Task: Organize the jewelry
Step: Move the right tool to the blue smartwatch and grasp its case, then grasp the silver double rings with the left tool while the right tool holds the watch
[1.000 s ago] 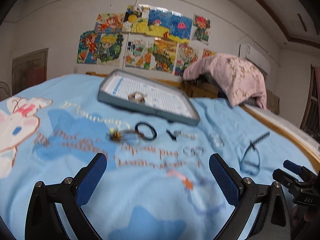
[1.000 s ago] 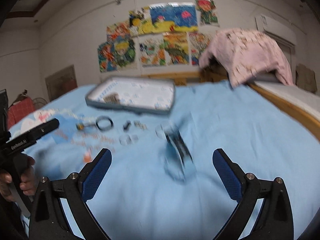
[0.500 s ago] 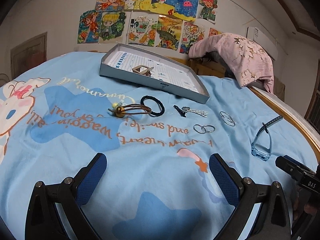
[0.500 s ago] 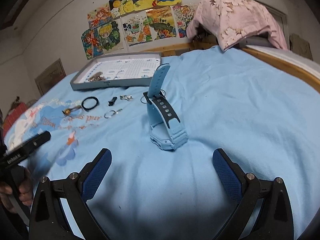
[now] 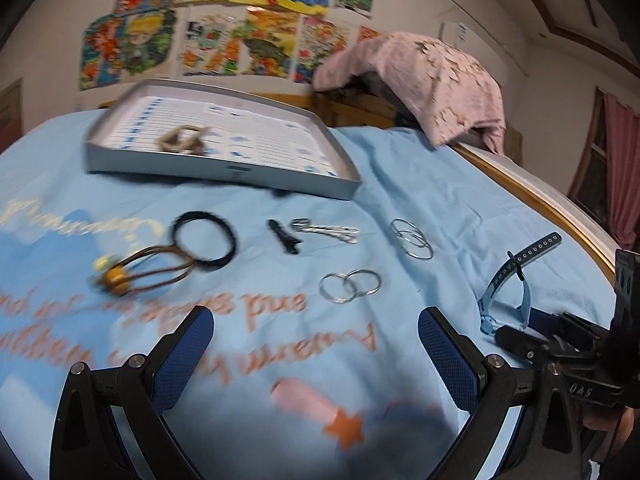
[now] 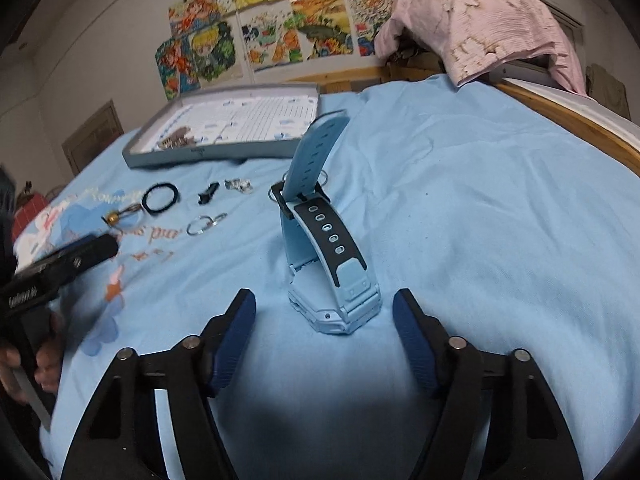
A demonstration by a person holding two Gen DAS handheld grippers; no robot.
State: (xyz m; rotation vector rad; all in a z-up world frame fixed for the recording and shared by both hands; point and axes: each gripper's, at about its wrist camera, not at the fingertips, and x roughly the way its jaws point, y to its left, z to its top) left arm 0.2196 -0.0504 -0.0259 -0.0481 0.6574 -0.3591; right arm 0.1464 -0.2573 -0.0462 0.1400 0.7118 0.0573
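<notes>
Right wrist: watch (image 6: 324,248) strap points away toward, seemingly, the tray (image 6: 224,156).

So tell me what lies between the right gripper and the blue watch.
Nothing but bare blue sheet: in the right wrist view the right gripper stands open, apart from the blue watch just ahead.

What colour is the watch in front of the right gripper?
Light blue, with a dark strap section carrying oval holes. The watch shows best in the right wrist view.
</notes>
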